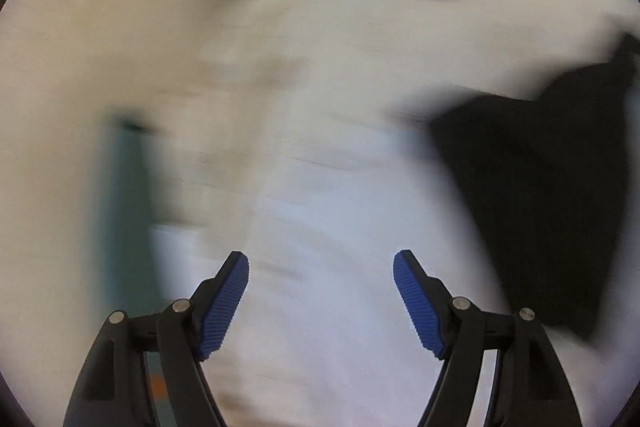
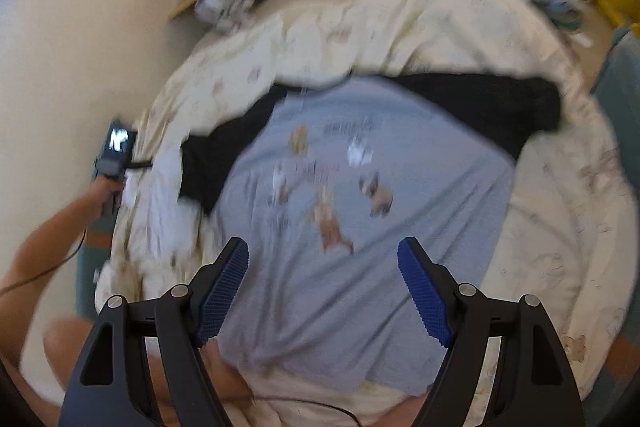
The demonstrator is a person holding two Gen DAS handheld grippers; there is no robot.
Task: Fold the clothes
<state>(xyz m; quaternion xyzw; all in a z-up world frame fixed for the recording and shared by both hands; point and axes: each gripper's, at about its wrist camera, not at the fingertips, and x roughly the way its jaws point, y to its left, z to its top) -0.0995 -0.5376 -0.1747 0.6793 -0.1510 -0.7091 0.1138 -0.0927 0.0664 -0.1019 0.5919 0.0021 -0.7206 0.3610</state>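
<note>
A grey T-shirt (image 2: 360, 211) with black sleeves and a printed front lies spread flat on a cream quilt (image 2: 400, 27) covering the bed. The right gripper (image 2: 322, 291) hovers above its lower half, fingers wide and empty. The left gripper (image 1: 321, 301), in a blurred view, is also wide and empty

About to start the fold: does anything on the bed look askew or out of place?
The grey T-shirt lies flat but skewed, its black sleeves splayed, one bunched against the rumpled cream duvet. Nothing looks spilled or damaged.
</note>
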